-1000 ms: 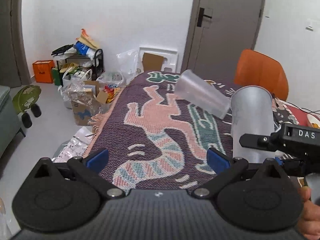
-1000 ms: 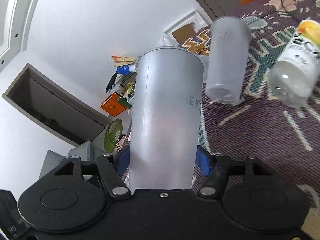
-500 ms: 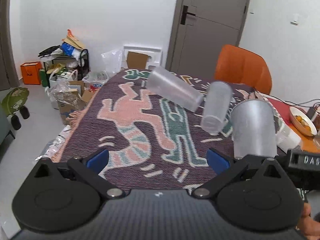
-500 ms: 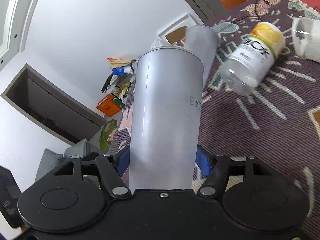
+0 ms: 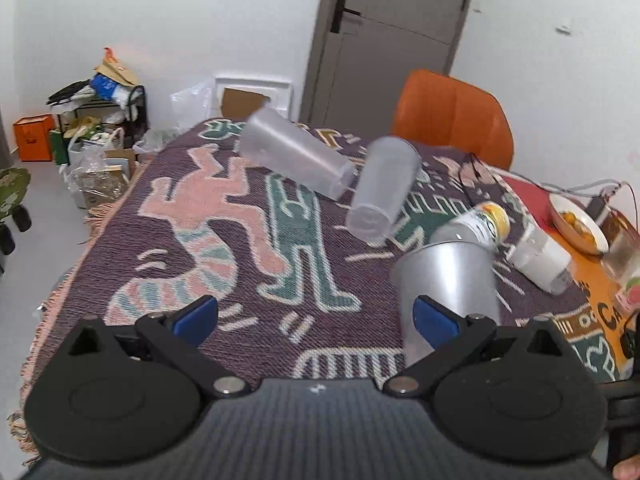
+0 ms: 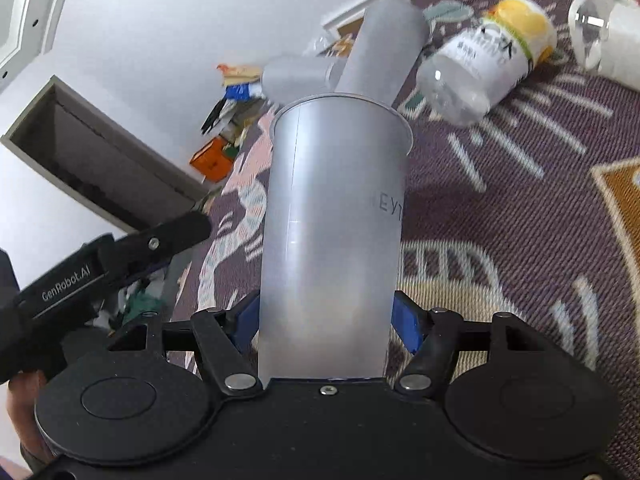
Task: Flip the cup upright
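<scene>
My right gripper [image 6: 326, 322] is shut on a frosted grey cup [image 6: 332, 232], its rim pointing away from the camera. The same cup [image 5: 448, 280] shows in the left wrist view, standing rim up at the lower right, over the patterned cloth [image 5: 248, 216]. My left gripper [image 5: 316, 314] is open and empty, just left of the held cup. Two more frosted cups lie on their sides further back: one [image 5: 294, 156] at the far middle and one [image 5: 382, 188] beside it.
A clear bottle with a yellow cap [image 5: 472, 226] and a white jar [image 5: 540, 256] lie on the cloth at the right. A bowl of orange food [image 5: 578, 224] and a glass [image 5: 622, 256] sit at the far right. An orange chair [image 5: 452, 116] stands behind the table.
My left gripper has swung right, bringing the bottle, jar and bowl into view. The held cup has moved lower and closer to my left gripper. My right gripper still holds it.
</scene>
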{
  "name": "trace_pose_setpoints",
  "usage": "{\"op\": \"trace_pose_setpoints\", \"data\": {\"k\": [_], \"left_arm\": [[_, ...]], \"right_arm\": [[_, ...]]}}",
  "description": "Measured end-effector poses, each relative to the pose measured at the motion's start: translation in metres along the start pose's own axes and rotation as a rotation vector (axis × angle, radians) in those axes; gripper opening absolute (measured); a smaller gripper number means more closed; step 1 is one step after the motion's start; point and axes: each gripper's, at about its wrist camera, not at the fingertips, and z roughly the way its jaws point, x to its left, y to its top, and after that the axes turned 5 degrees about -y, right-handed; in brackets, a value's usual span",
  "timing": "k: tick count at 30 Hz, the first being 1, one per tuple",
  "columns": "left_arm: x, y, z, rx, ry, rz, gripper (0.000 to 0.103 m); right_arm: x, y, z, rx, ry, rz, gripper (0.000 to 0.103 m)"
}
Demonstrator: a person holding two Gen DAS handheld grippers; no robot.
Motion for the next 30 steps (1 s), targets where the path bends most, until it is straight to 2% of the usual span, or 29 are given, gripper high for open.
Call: {"op": "trace_pose_setpoints", "data": {"k": [3, 8, 19, 30], "left_arm": [[-0.005, -0.001, 0.005, 0.022, -0.022, 0.016, 0.103], [-0.008, 0.001, 0.016, 0.055, -0.028, 0.004, 0.101], [-0.016, 0.015, 0.043, 0.115, -0.122, -0.064, 0.092], [-0.033, 0.020, 0.078, 0.181, -0.198, -0.095, 0.090]], "right_arm": [[-0.003, -0.001, 0.001, -0.002, -0.024, 0.012, 0.072], [-0.011, 0.004, -0.012, -0.045, 0.015, 0.027, 0.087], [-0.037, 0.009, -0.032, -0.160, -0.085, 0.018, 0.087], [-0.074, 0.012, -0.048, -0.215, -0.158, 0.086, 0.087]]}}
